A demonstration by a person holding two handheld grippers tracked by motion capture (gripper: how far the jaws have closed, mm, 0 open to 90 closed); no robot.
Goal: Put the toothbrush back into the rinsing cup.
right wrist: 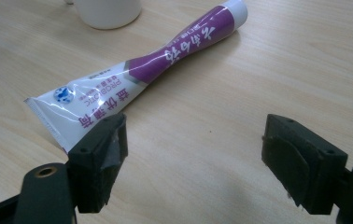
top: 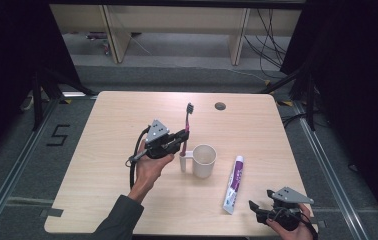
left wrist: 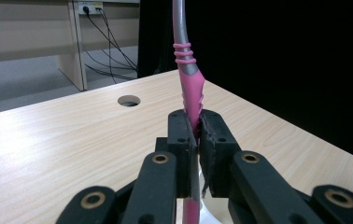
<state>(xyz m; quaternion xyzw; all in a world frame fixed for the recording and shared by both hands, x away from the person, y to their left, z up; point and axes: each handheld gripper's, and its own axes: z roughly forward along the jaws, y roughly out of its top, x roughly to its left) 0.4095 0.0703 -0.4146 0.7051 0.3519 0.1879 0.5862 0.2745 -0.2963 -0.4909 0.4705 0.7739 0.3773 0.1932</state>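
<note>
White-and-purple toothpaste tube (right wrist: 137, 70) with Chinese lettering, small "PROBIOTIC" line.

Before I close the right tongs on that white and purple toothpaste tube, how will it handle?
The white and purple plastic toothpaste tube lies flat and looks pinched mid-body, so it is probably soft and will likely dent under the pads. Its flattened crimped end should keep it from rolling. The glossy skin may slip.
</note>
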